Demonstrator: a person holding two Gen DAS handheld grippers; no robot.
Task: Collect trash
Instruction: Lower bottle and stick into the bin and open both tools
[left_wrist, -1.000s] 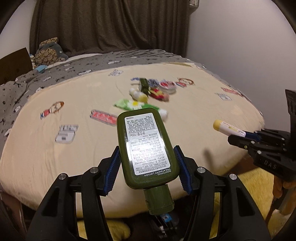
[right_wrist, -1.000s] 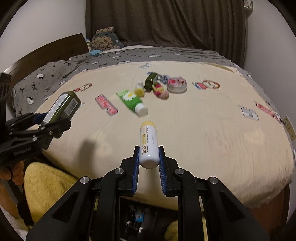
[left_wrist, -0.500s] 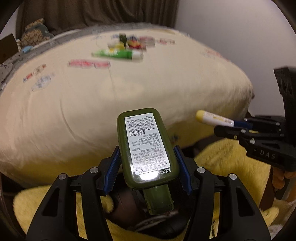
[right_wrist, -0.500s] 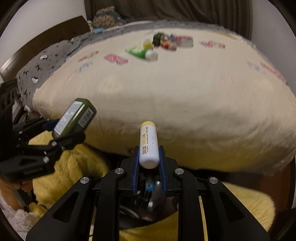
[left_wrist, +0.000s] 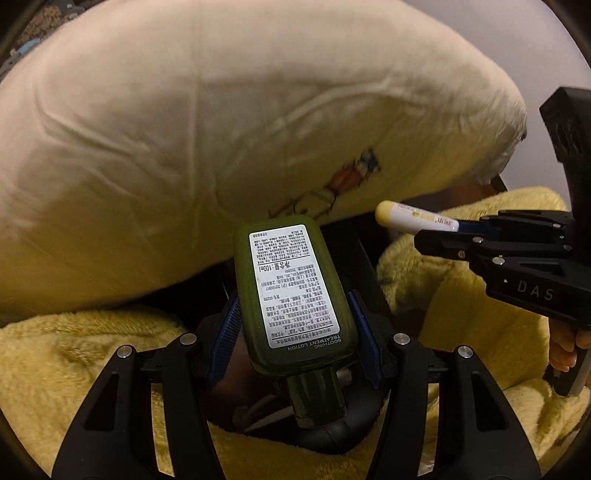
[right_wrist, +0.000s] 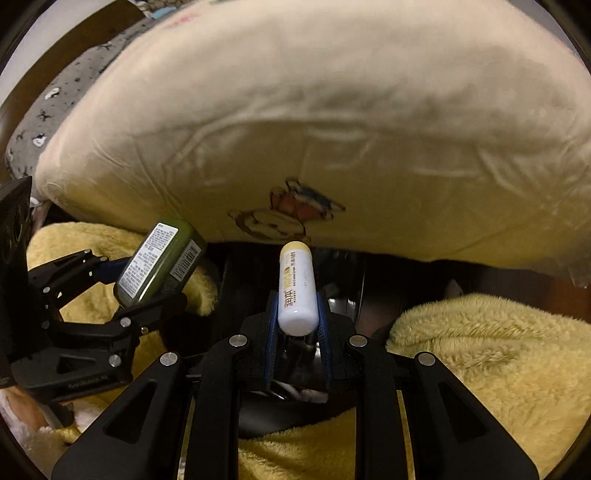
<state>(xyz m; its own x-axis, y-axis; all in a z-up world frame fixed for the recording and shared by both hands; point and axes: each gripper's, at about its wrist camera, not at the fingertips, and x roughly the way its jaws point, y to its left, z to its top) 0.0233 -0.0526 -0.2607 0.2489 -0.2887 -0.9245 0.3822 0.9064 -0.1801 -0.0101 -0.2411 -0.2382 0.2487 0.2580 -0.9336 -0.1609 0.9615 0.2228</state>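
Note:
My left gripper (left_wrist: 295, 332) is shut on a dark green lotion bottle (left_wrist: 291, 291) with a white label, cap towards the camera. It also shows in the right wrist view (right_wrist: 159, 262) at the left. My right gripper (right_wrist: 297, 325) is shut on a white tube with a yellow cap (right_wrist: 297, 288). In the left wrist view the same tube (left_wrist: 413, 218) sticks out of the right gripper (left_wrist: 458, 232) at the right. Both grippers hang low in front of the bed's edge, over a dark opening (right_wrist: 295, 387) between yellow fleece.
The cream bedsheet with a cartoon print (right_wrist: 288, 214) bulges above both grippers. Yellow fleece (right_wrist: 491, 347) lies to the right and to the left (left_wrist: 74, 362). A dark round container rim (left_wrist: 332, 432) shows under the left gripper.
Both grippers have dropped from above the bed to below its edge, still holding the bottle and the tube. The items on top of the bed have left view.

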